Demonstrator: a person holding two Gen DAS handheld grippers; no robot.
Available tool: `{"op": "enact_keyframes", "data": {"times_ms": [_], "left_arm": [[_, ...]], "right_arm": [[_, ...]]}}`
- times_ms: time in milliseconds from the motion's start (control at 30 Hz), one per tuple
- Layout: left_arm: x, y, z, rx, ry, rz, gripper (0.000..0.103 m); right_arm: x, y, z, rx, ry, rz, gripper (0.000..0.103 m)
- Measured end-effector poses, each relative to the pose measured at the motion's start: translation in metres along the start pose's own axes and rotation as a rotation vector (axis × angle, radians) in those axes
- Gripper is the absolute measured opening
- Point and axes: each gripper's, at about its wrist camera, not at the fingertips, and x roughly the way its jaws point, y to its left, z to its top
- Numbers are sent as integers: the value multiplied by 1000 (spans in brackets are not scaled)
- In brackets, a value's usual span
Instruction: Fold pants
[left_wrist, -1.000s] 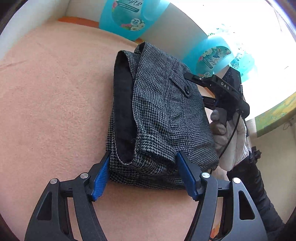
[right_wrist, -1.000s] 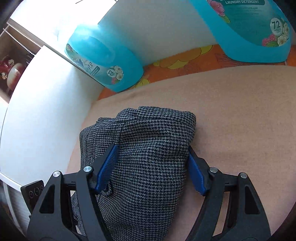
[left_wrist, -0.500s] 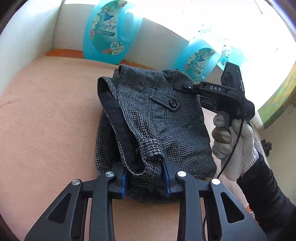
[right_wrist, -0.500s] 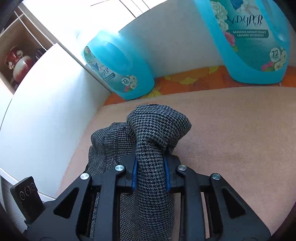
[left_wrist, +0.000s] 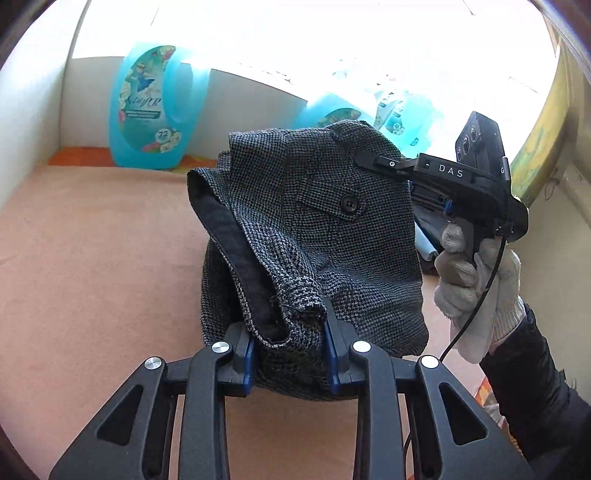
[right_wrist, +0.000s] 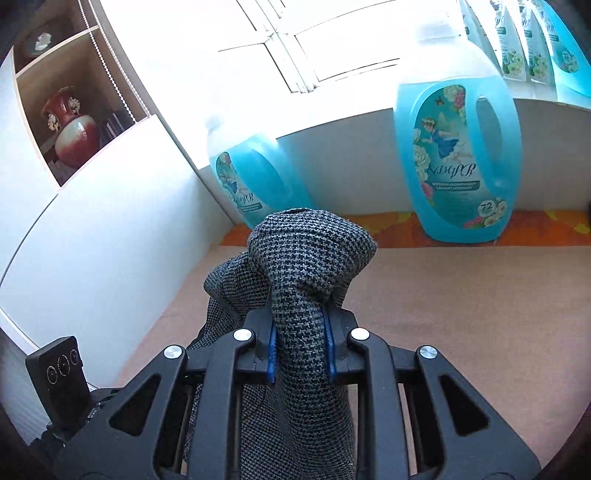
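1. Two grippers shared the load. The left gripper (left_wrist: 290, 349) was clamped on a bunched edge of the houndstooth wool pants (left_wrist: 325, 236), its blue pads (left_wrist: 248, 363) pressed in on both sides of a thick wad that included the dark lining (left_wrist: 236, 258).
2. The right gripper (right_wrist: 300, 349) was likewise pinched tight on a rolled fold of the same pants (right_wrist: 310, 254), the cloth bulging over and ahead of its fingertips.
3. Seen from the left wrist, the right gripper (left_wrist: 364, 158) held the far upper corner, near the buttoned pocket flap (left_wrist: 332, 201), with a white-gloved hand (left_wrist: 476, 280) on its handle.
4. The pants were already folded into a compact bundle and appeared lifted off the peach tabletop (left_wrist: 92, 266), hanging between the two grips; whether the lowest part touched the surface could not be told.
5. Judged by the weave and the way it kept rounded folds, the fabric looked thick, soft and fairly heavy for cloth, with a grippy texture unlikely to slip from the pads.
6. Layers could still slide against the smoother lining, so holds were best taken through all layers at opposite corners, as here.
7. Blue detergent jugs (right_wrist: 458, 162) stood well apart along the back wall, and a red vase (right_wrist: 72, 129) sat in a shelf.
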Motion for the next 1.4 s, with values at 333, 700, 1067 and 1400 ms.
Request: {"op": "enact_keyframes", "data": {"times_ms": [333, 700, 1067, 1400], "left_arm": [[51, -79, 28, 128, 33, -213, 27], [123, -168, 35, 186, 122, -396, 26], [150, -227, 51, 249, 91, -423, 26], [176, -280, 74, 268, 39, -444, 26]], "right_arm": [[-115, -32, 17, 24, -137, -228, 19], [-205, -60, 28, 9, -185, -417, 18], [-256, -105, 53, 17, -241, -420, 18], [-282, -151, 95, -59, -241, -440, 18]]}}
